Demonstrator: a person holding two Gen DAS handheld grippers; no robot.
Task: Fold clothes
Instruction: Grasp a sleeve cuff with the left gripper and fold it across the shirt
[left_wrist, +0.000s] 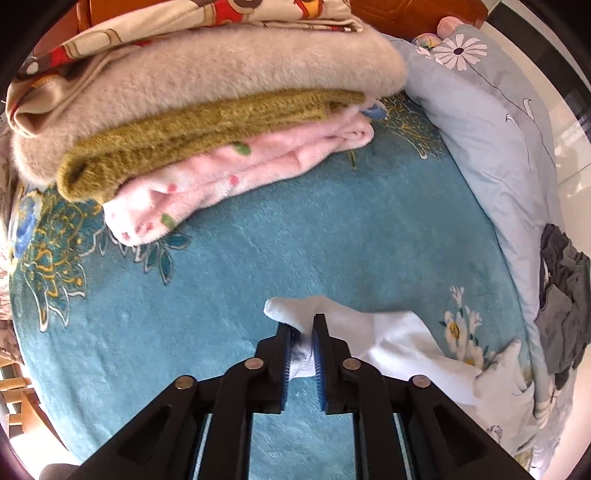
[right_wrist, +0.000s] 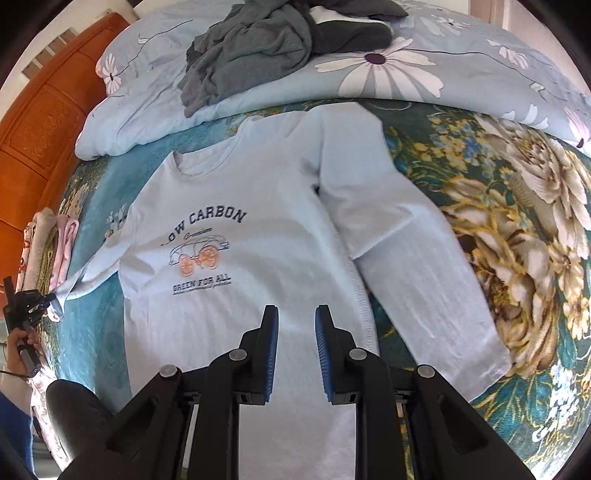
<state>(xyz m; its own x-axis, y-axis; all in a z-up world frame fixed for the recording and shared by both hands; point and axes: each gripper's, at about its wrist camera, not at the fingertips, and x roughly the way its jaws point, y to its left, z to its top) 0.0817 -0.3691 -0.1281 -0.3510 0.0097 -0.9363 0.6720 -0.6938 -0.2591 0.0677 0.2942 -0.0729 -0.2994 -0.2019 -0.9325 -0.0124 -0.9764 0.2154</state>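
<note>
The pale blue shirt (right_wrist: 258, 229) lies flat on the teal bed cover (right_wrist: 96, 332), neck far, hem near. The left claw (left_wrist: 303, 328) grips its sleeve end (left_wrist: 295, 314); the right claw (right_wrist: 296, 314) hangs empty, jaws apart

A pale blue long-sleeved shirt (right_wrist: 236, 229) lies face-up beyond the right fingers (right_wrist: 271, 332), one cuff between the left fingers (left_wrist: 320, 343).

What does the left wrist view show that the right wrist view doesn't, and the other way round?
Only the left wrist view: the sleeve end between the left hand-held gripper's blue pads, and the olive sweater in the folded stack.

Only the right wrist view: the shirt's print, its other sleeve and the right hand-held gripper, open above the shirt.

Both: the teal bedspread, the folded stack, the grey clothes on the floral quilt.
</note>
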